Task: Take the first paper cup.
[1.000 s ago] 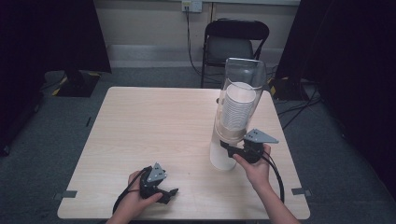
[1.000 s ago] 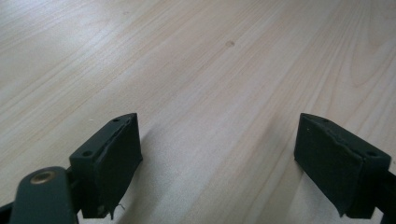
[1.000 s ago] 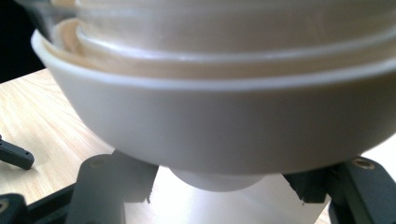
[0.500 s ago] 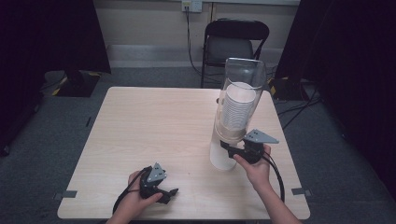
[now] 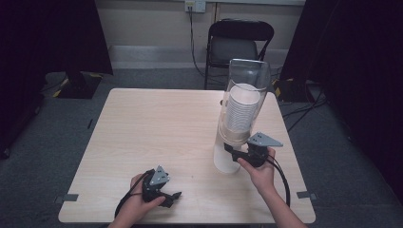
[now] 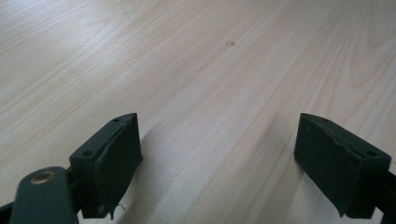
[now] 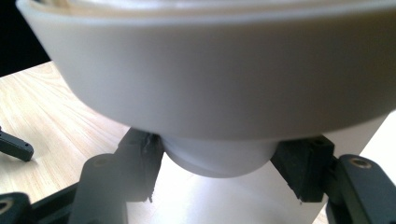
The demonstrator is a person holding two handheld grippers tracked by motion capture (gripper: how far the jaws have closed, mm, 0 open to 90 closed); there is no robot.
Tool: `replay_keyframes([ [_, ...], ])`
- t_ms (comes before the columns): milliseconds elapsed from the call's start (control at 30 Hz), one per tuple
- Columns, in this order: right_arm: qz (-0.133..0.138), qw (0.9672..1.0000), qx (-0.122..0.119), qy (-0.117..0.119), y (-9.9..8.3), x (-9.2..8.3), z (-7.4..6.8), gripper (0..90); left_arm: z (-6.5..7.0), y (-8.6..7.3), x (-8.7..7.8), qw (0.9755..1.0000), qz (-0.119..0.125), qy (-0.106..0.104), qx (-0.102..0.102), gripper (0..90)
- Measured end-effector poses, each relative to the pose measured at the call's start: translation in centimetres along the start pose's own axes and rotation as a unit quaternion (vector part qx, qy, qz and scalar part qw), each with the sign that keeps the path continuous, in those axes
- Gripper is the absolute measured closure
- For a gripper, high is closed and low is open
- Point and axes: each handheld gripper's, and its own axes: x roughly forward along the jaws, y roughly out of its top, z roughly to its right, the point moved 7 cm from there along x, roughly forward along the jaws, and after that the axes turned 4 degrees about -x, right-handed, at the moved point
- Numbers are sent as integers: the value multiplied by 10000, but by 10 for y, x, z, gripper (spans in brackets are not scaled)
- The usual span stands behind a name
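A tall clear dispenser tube (image 5: 248,76) holding a stack of white paper cups (image 5: 242,111) stands on a white base (image 5: 222,161) at the table's right side. My right gripper (image 5: 233,151) reaches in under the tube's white collar (image 7: 210,79). Its pads are pressed on either side of the lowest cup (image 7: 217,156), which pokes out below the collar, so the right gripper (image 7: 224,161) is shut on that cup. My left gripper (image 5: 173,197) rests on the table near the front edge. In the left gripper view it (image 6: 217,154) stands open over bare wood (image 6: 187,56), with nothing between its jaws.
The light wooden table (image 5: 157,123) has free room across its left and middle. A black folding chair (image 5: 240,45) stands behind the far edge. Cables (image 5: 304,111) lie on the grey floor at the right, and dark curtains hang on both sides.
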Motion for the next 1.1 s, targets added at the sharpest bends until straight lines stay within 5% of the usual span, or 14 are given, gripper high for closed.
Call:
replay_keyframes([
  [367,-71,10000,15,37,-4,1,0,390,0,0,0,10000,-1,-1,-7,144],
  [400,-530,9978,15,399,-21,3,-5,900,0,0,0,10000,-30,7,-11,143],
  [433,-530,9978,15,399,-21,3,-5,900,0,0,0,10000,-30,7,-11,144],
  [467,-1021,9939,117,396,-66,8,-6,900,0,0,0,10000,-6,2,4,144],
  [500,-1021,9939,117,396,-66,8,-6,900,0,0,0,10000,-6,2,4,147],
  [533,-618,9970,356,283,-66,-2,-6,875,0,0,0,10000,35,32,-7,148],
  [600,-667,9975,-122,220,-46,-8,-6,705,0,0,0,10000,21,-1,-10,144],
  [667,-788,9969,-26,82,-33,-13,0,467,1,1,1,10000,45,-27,-6,141],
  [767,-776,9965,-298,-83,-27,-18,2,379,2,2,2,10000,39,-6,-82,135],
  [800,-796,9966,-181,-52,-28,-18,2,294,2,2,2,9999,42,-12,-92,135],
  [933,-348,9993,156,-10,-22,-17,2,243,2,2,2,10000,39,-8,-85,134],
  [1100,42,9998,145,-111,4,-15,5,203,2,2,2,10000,41,-8,-86,134],
])
